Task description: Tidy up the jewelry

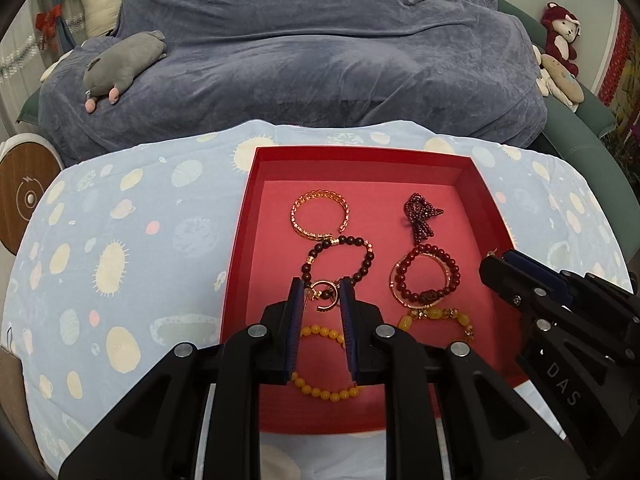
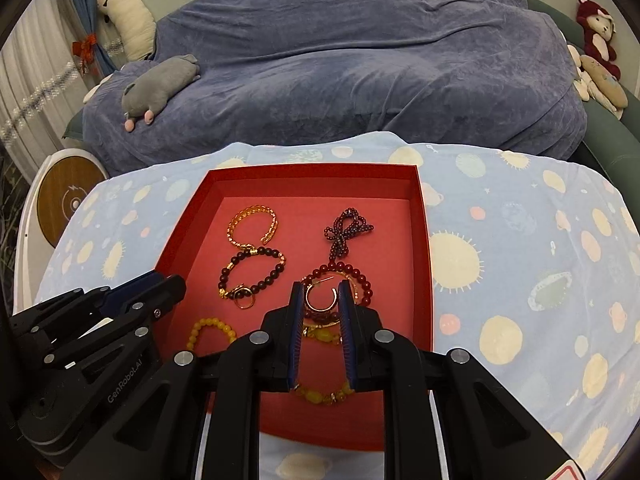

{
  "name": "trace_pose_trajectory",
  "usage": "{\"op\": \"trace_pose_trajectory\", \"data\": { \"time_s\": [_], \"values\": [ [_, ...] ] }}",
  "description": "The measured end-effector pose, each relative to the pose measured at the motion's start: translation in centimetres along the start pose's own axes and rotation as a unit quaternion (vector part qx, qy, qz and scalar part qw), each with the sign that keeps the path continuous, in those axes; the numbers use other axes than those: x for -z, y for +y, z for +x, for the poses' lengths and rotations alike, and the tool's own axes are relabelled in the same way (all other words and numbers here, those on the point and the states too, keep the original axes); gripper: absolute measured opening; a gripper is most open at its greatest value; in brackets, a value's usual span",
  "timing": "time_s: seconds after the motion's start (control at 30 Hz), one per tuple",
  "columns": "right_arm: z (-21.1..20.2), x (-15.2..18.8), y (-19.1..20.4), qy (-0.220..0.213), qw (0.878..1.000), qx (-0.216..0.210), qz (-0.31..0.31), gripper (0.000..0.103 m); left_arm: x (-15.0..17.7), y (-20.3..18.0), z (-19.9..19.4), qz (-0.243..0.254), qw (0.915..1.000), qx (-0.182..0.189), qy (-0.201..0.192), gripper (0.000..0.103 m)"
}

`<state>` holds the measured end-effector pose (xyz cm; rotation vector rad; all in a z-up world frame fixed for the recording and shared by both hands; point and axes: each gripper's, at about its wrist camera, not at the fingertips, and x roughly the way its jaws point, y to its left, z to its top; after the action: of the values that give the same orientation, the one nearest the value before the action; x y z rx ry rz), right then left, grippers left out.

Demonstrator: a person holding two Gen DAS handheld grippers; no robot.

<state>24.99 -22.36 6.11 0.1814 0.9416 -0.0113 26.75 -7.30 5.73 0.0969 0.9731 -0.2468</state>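
I've got a small gold hoop earring (image 1: 323,298) pinched in the left gripper (image 1: 322,296) and its twin (image 2: 320,298) in the right gripper (image 2: 319,298), so I'd lower both gently onto bare floor of the shallow red cardboard tray (image 1: 472,184), lower centre of frame.

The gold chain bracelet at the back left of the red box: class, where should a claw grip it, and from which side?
Grip the gold chain bracelet on its far arc, from above. It lies flat and open as a C, so one finger fits inside the loop, and there it is clear of the dark bead bracelet.
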Motion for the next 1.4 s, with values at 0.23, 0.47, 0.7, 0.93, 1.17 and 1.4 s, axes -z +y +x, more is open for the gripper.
{"op": "trace_pose_trajectory", "data": {
  "time_s": [0.23,0.47,0.7,0.93,1.17,1.4],
  "values": [
    [3.3,-1.4,-0.4,0.013,1.000,0.007,0.001,0.016,-1.2,-0.3,3.2,0.001,0.9999,-0.003,0.013,0.018],
    [5.5,-1.8,-0.8,0.026,1.000,0.009,0.003,0.017,-1.5,-0.4,5.2,0.000,0.9997,-0.007,0.024,0.019],
    [6.1,-1.6,-0.8,0.030,0.999,0.011,-0.003,0.019,-1.6,-0.4,5.6,-0.005,0.9995,-0.015,0.027,0.036],
    [5.4,-1.5,-0.4,0.024,1.000,0.009,-0.004,0.021,-1.6,-0.6,5.1,0.001,0.9996,-0.013,0.024,0.038],
    [2.8,-0.5,-0.5,0.013,1.000,0.013,0.005,0.033,-1.1,-0.8,3.2,0.002,0.9997,-0.015,0.017,0.038],
    [-0.5,1.3,0.0,0.007,1.000,0.018,0.005,0.033,0.4,-1.2,0.3,0.003,0.9999,-0.013,0.010,0.038]
  ]
}}
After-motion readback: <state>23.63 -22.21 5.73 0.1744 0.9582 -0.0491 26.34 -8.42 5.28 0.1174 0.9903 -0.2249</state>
